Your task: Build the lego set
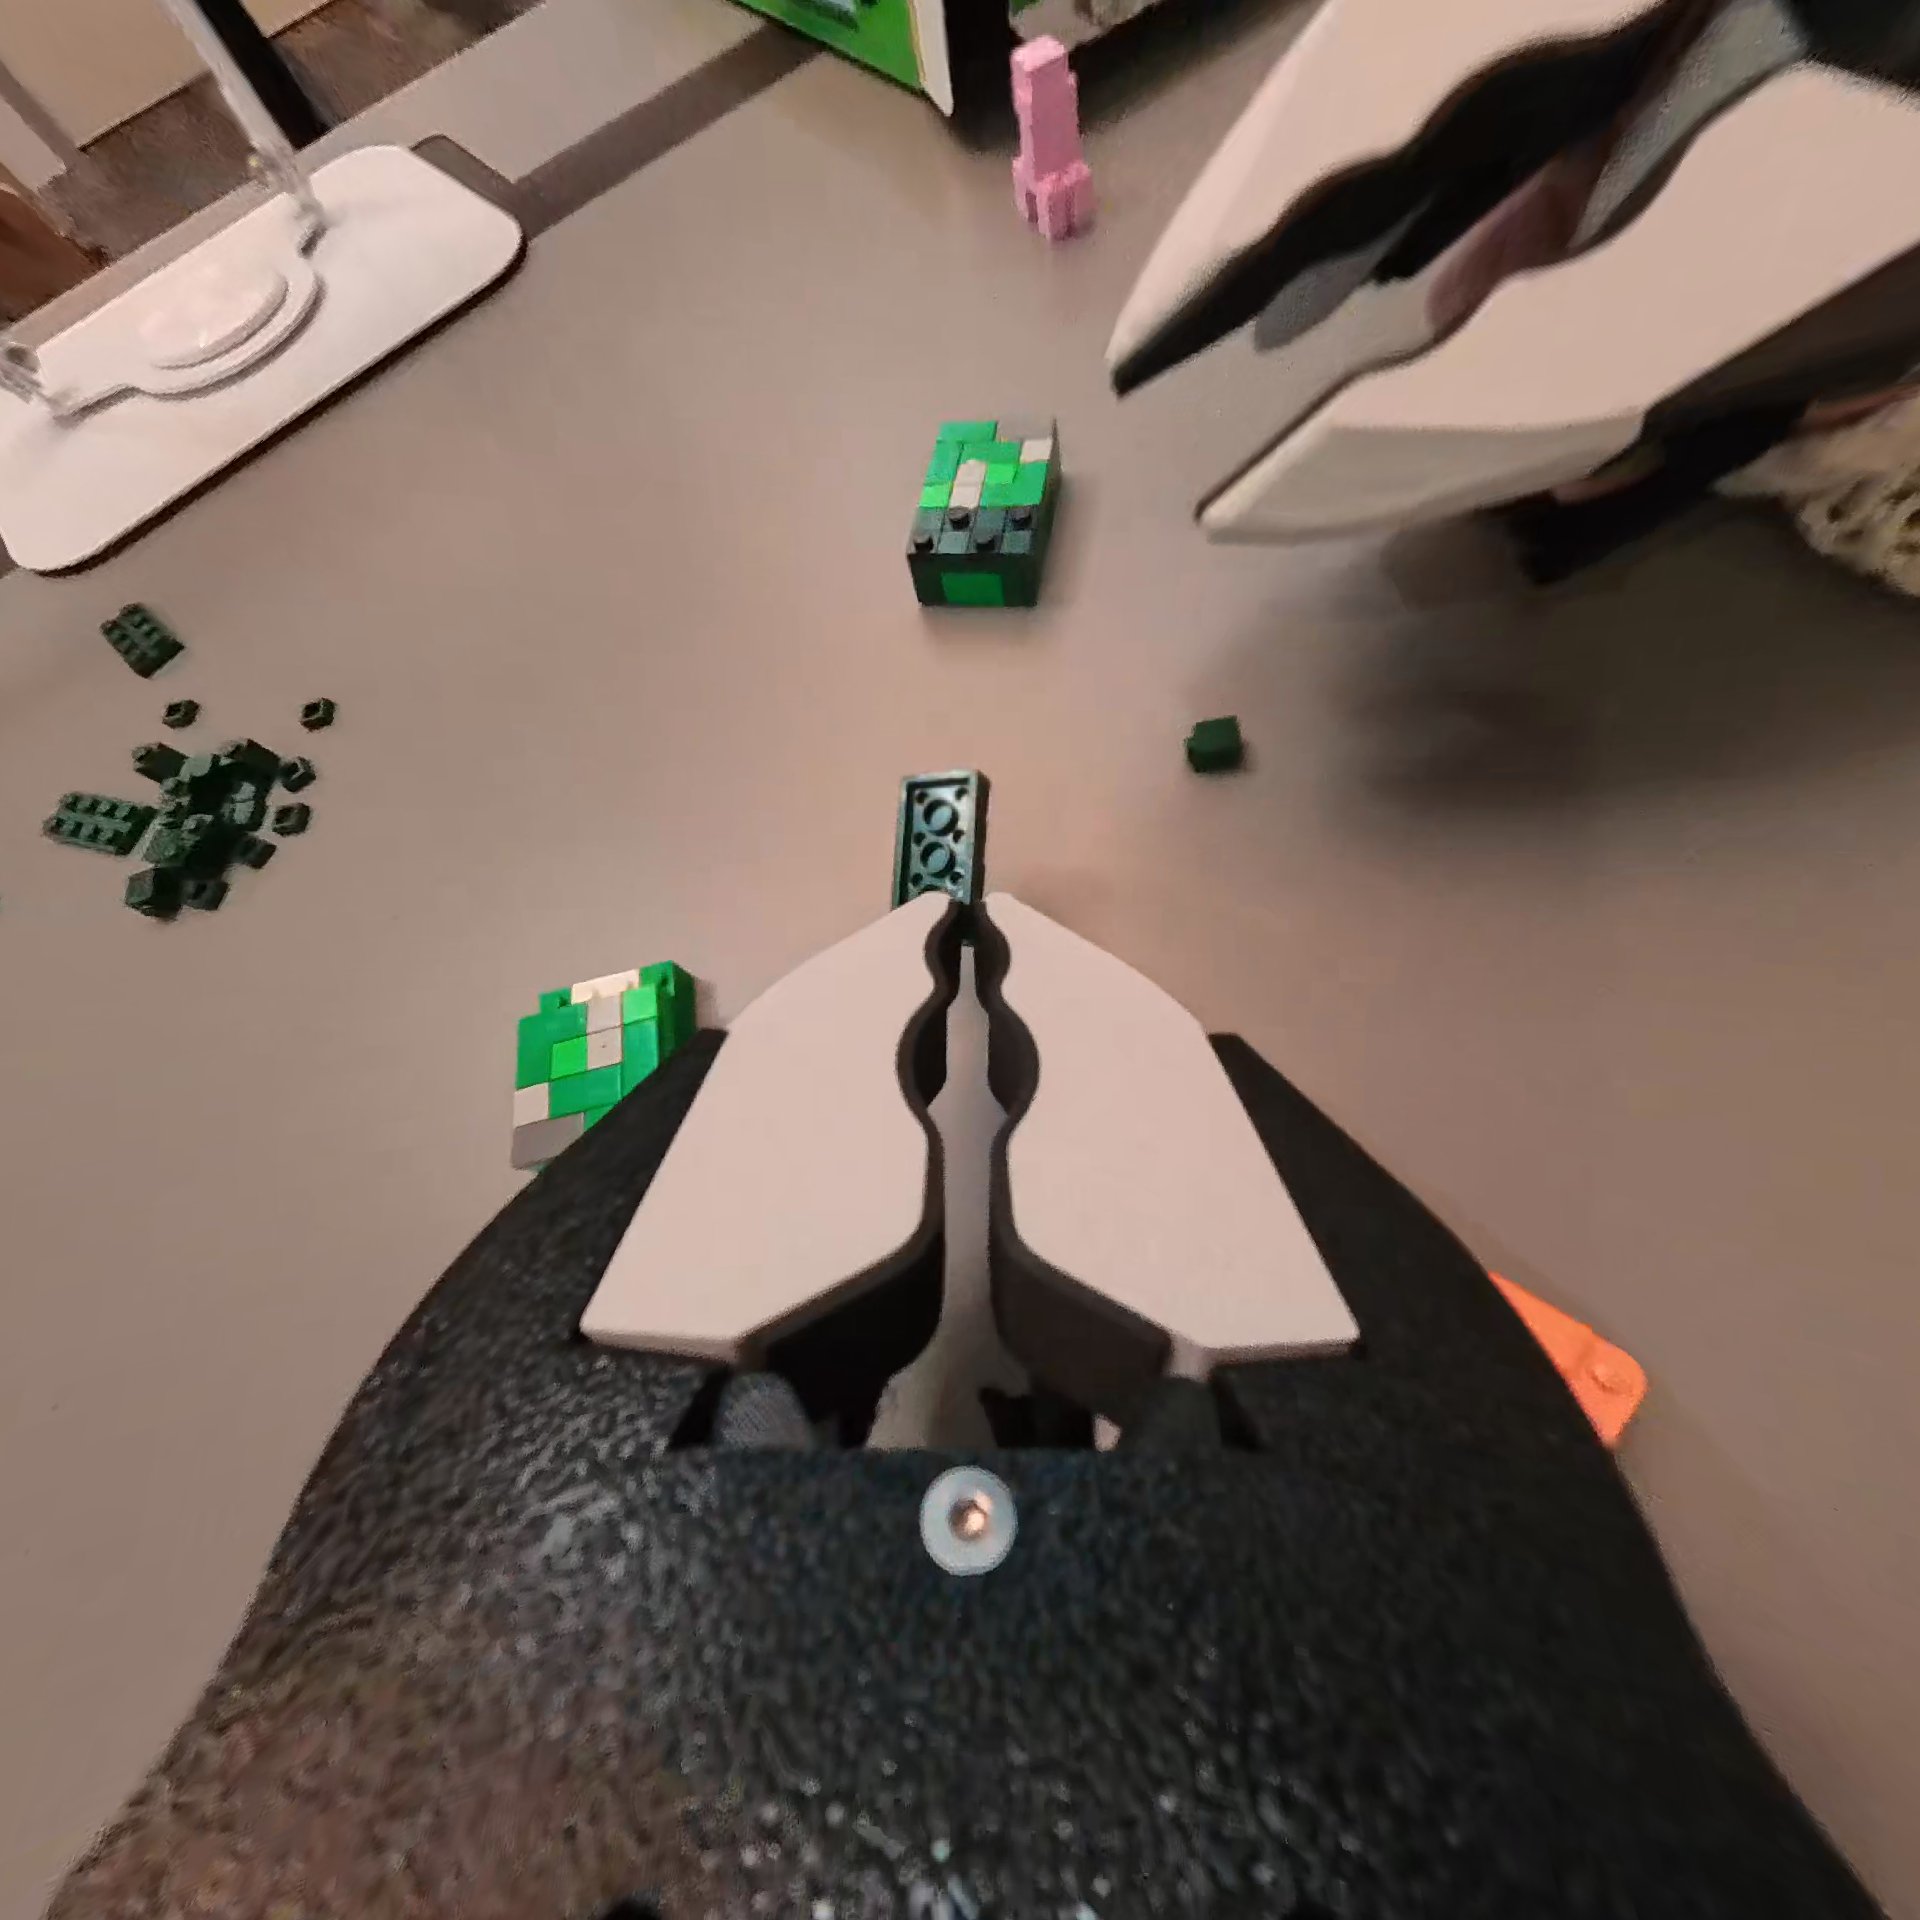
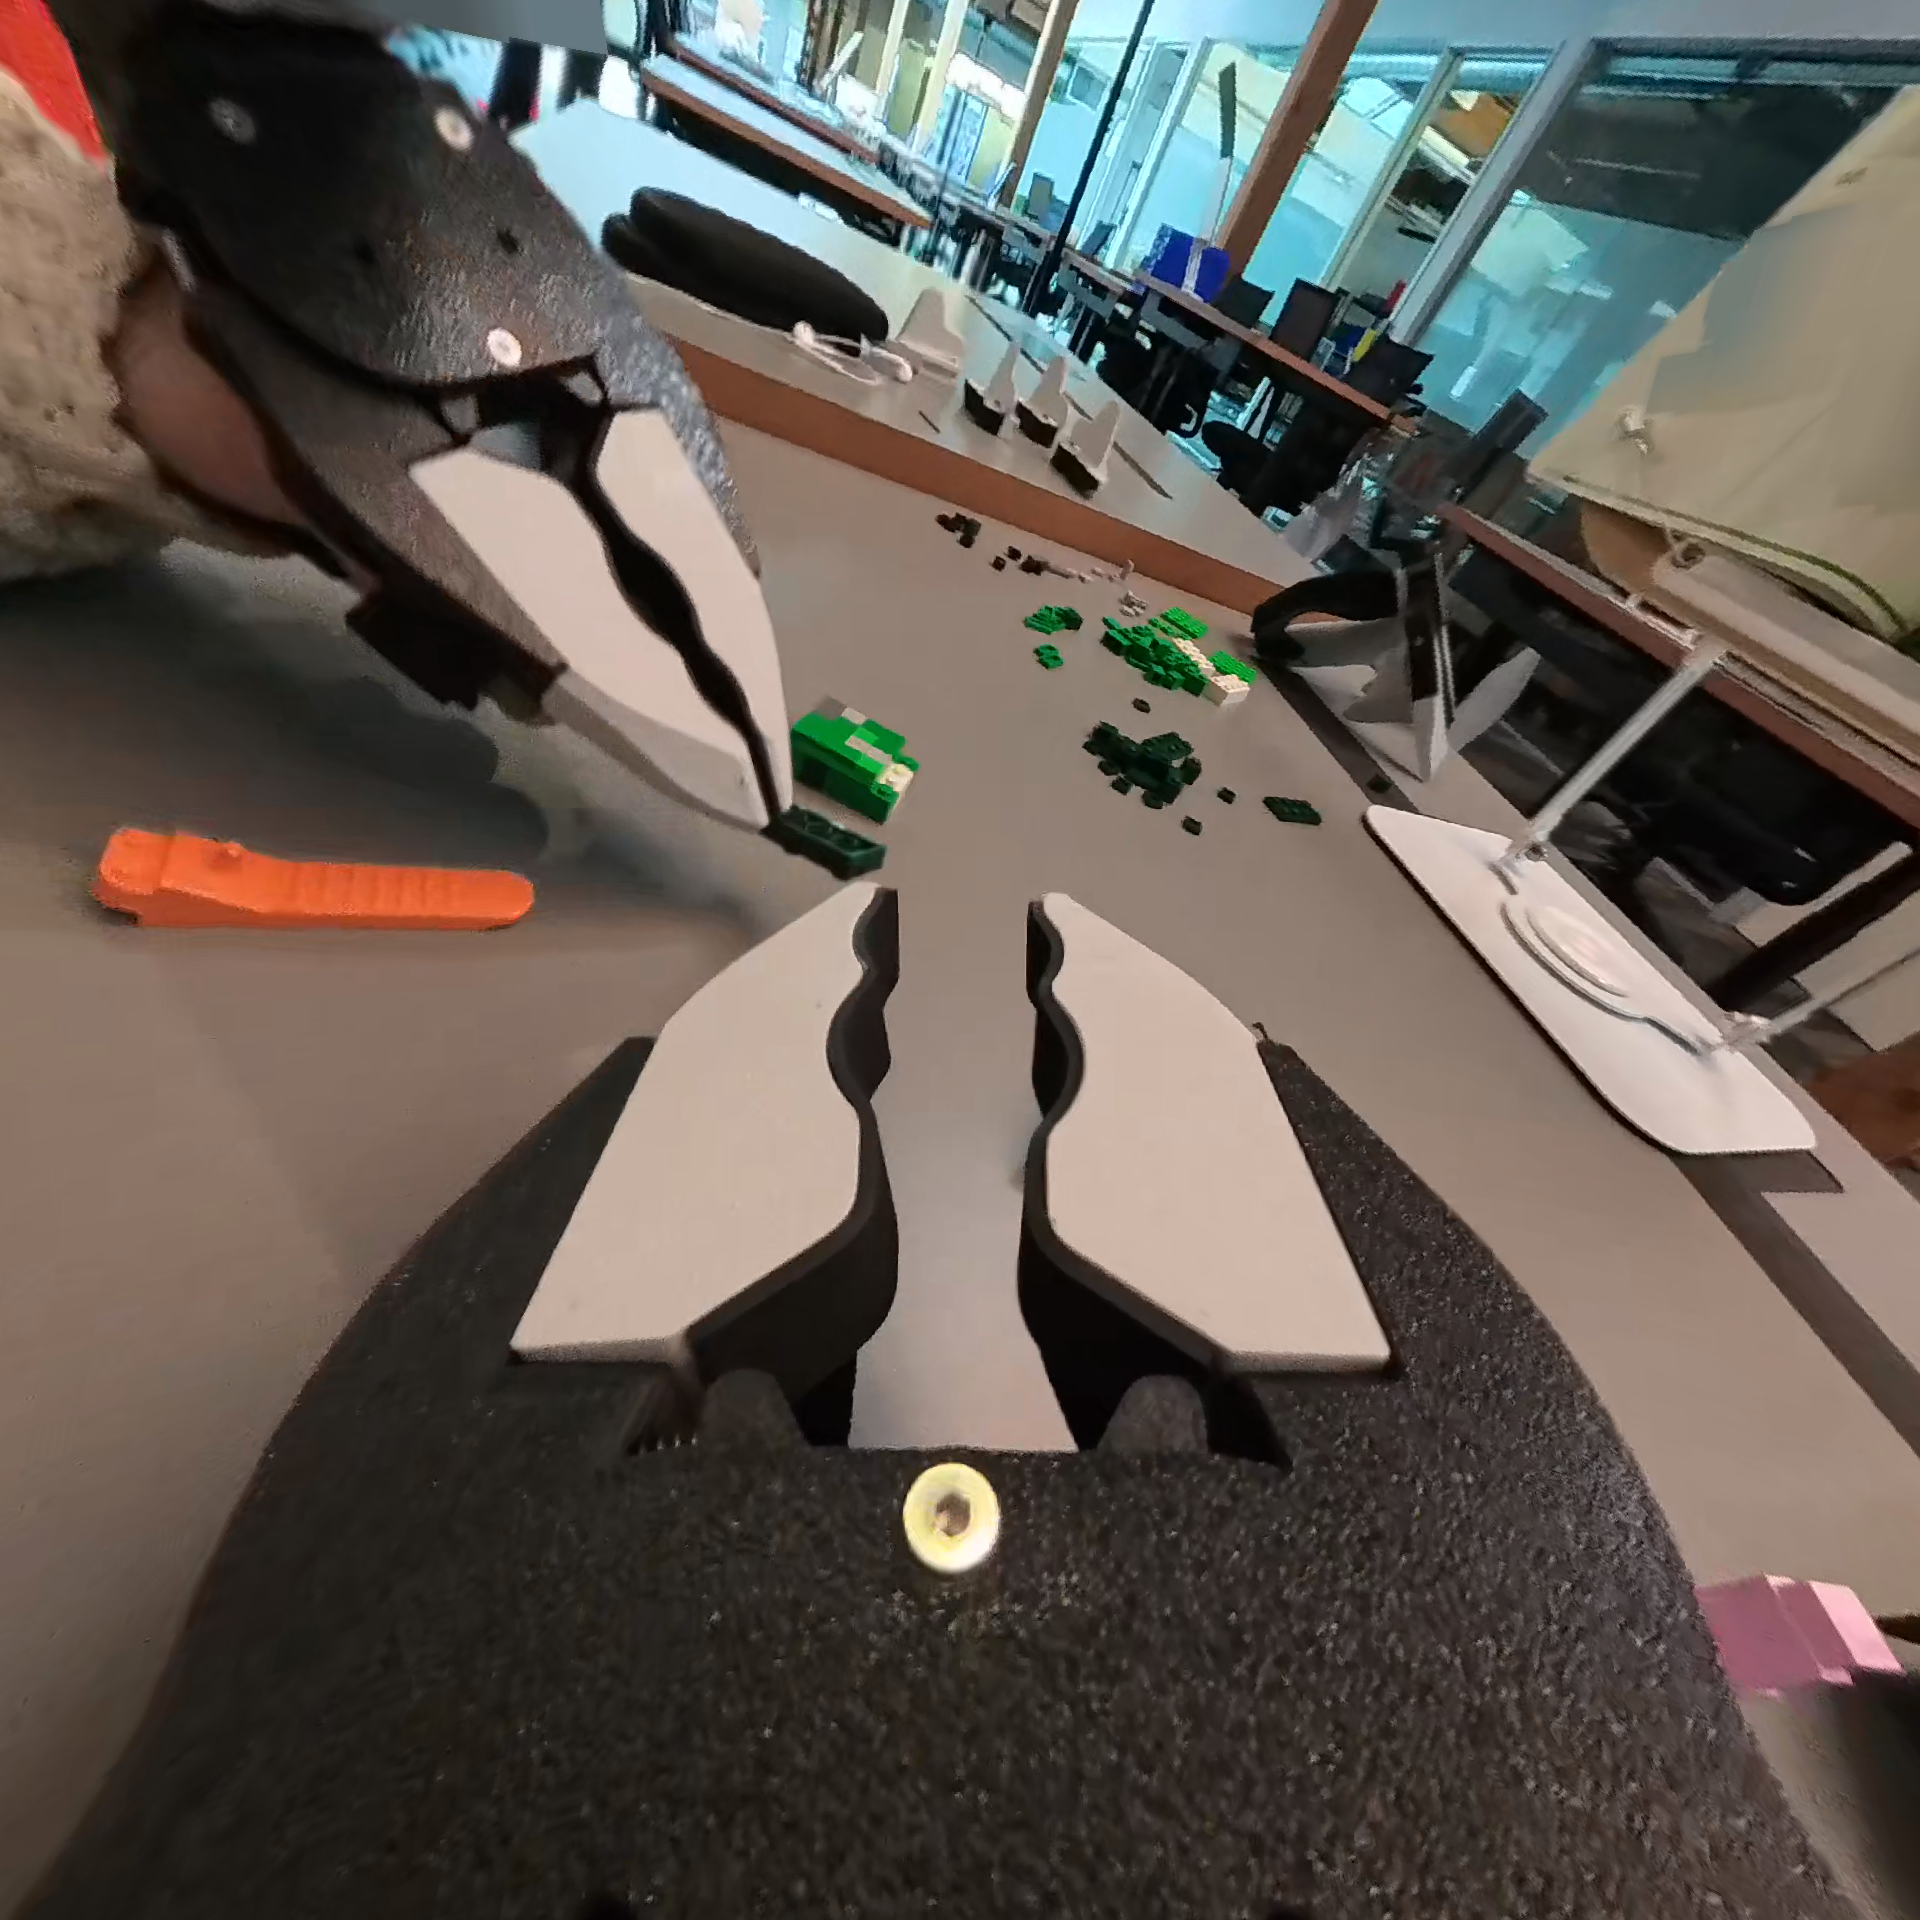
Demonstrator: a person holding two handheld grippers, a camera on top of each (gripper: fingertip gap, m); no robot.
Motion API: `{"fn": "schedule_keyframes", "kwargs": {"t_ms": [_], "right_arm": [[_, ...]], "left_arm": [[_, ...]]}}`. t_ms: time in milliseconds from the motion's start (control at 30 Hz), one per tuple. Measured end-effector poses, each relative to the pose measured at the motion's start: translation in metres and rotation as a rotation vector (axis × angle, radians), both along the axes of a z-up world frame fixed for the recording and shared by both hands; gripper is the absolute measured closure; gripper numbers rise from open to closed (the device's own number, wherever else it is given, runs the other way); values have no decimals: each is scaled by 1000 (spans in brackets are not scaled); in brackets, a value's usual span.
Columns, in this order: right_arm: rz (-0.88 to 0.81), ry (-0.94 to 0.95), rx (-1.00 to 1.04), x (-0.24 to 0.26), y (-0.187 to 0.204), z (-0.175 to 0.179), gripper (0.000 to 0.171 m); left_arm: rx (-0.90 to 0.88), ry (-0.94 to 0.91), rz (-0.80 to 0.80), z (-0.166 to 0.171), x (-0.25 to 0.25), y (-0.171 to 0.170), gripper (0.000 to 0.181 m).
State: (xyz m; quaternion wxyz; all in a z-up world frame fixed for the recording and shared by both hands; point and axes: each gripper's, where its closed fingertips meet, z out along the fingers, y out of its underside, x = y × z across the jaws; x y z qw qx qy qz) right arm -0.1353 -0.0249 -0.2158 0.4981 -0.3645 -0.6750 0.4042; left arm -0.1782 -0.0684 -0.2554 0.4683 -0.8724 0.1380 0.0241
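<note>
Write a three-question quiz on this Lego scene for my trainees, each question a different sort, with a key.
1. True or false: the left gripper holds a dark green plate.
2. The right gripper's fingers are: A) open and empty, B) shut on a brick, C) shut on the orange tool.
3. Fill in: the figure standing at the table's far edge is coloured ____.

Key: 1 true; 2 A; 3 pink.

Bare table lies between the dark-green brick heap and the green block.
</note>
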Motion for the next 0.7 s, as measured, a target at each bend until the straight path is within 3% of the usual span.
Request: {"fn": "schedule_keyframes", "kwargs": {"t_ms": [100, 233, 433, 533, 633, 700], "right_arm": [[10, -16, 112, -3, -8, -8, 138], [66, 7, 417, -4, -34, -16, 133], [30, 73, 789, -13, -49, -22, 142], [49, 68, 804, -14, -53, -26, 155], [54, 28, 753, -13, -51, -28, 157], [67, 12, 682, -12, -52, -28, 162]], "left_arm": [[27, -151, -68, 8, 12, -3, 179], [22, -352, -164, 21, 30, -11, 179], [-64, -353, -209, 13, 35, -22, 179], [-70, -368, -236, 13, 41, -23, 179], [-54, -356, -221, 14, 38, -20, 177], [-3, -348, -169, 20, 31, -16, 159]]}}
